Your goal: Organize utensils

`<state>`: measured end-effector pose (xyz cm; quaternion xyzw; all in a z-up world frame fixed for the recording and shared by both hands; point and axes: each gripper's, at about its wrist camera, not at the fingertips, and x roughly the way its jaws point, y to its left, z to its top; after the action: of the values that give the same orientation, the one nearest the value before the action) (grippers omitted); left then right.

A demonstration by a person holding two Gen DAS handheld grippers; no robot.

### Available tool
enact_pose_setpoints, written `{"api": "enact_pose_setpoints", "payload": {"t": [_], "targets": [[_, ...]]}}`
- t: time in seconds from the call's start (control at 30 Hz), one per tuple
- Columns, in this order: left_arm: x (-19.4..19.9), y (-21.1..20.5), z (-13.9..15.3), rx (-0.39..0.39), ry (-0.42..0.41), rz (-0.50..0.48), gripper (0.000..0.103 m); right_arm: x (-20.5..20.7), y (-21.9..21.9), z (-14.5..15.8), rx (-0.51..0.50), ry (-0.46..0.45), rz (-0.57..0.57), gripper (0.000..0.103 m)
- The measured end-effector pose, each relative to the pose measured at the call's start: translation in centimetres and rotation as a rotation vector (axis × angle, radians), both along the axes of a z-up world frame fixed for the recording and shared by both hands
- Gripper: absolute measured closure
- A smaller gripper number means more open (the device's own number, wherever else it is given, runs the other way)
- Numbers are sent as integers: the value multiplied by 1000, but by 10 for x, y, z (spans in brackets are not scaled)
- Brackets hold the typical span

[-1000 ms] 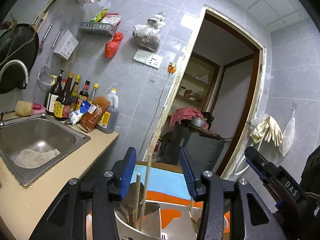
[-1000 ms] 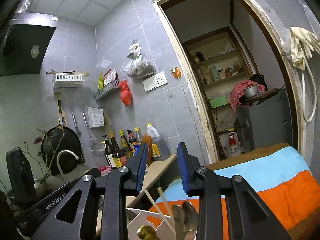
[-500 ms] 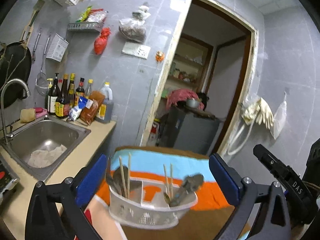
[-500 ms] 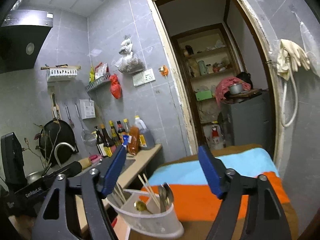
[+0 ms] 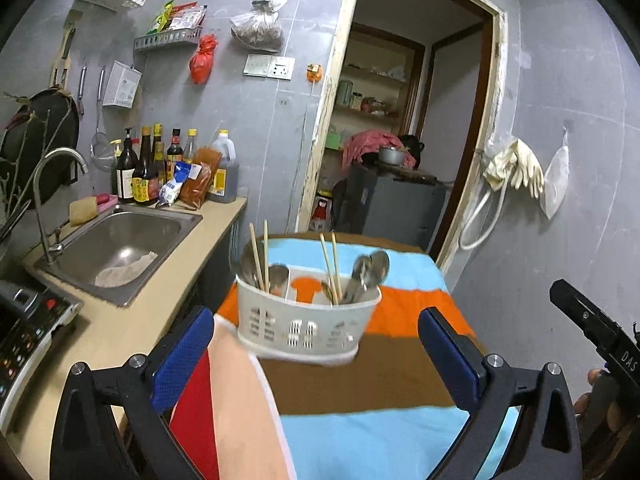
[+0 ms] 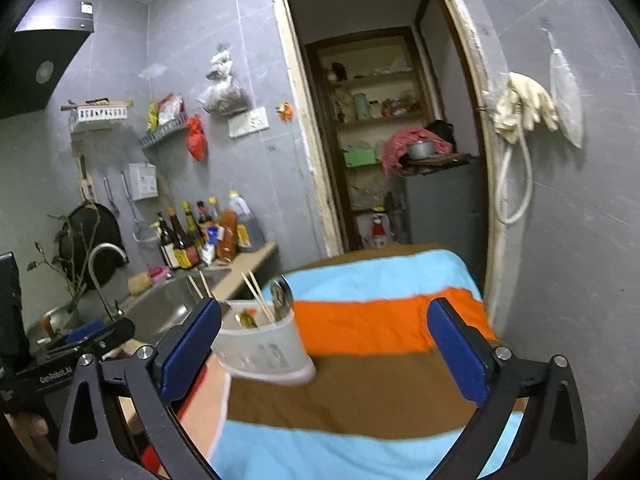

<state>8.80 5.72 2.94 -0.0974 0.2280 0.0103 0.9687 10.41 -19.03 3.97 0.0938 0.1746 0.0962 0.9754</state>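
A white perforated utensil caddy (image 5: 308, 326) stands on a table under a striped cloth (image 5: 400, 364). It holds two pairs of wooden chopsticks (image 5: 259, 256) and several metal spoons (image 5: 372, 268) in separate compartments. My left gripper (image 5: 316, 320) is open wide just short of the caddy, its blue pads clear of it on either side. In the right wrist view the caddy (image 6: 260, 350) sits ahead and to the left. The right gripper (image 6: 325, 312) has its jaws opening, with only cloth between them. The right gripper's body (image 5: 592, 332) shows at the edge of the left wrist view.
Left of the table runs a beige counter (image 5: 120, 332) with a steel sink (image 5: 120, 240), a faucet (image 5: 44, 184), sauce bottles (image 5: 156, 168) and a cooker panel (image 5: 24, 328). A doorway with a grey cabinet (image 5: 392, 208) lies beyond. Gloves (image 5: 516, 168) hang on the right wall.
Both grippers have drawn back from the caddy and spread from narrow to wide. The caddy, close under the fingers before, now stands free farther ahead on the cloth.
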Motion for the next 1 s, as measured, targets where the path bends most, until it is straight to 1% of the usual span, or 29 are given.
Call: {"api": "enact_pose_setpoints", "payload": {"t": [0.17,0.4,0.5,0.7,1.0], "targets": [[-24,-9,-5,35,2,-15,1,-31,-14,-9,-24,20,-47,2],[-49,-15,-8,51,0,-20,1,-55,-29,-14,-38,20,-71,2],[-57,-17,-9,59,1,-17,1,-59,-32,-16,-36,32,-66,2],[-72,-17,-12,40,-20,-1,1,-69,-32,-19,-45,48,-43,2],[-77,-16,-10,54,-43,11,1,-71,-25,-19,-46,46,-25,2]]}}
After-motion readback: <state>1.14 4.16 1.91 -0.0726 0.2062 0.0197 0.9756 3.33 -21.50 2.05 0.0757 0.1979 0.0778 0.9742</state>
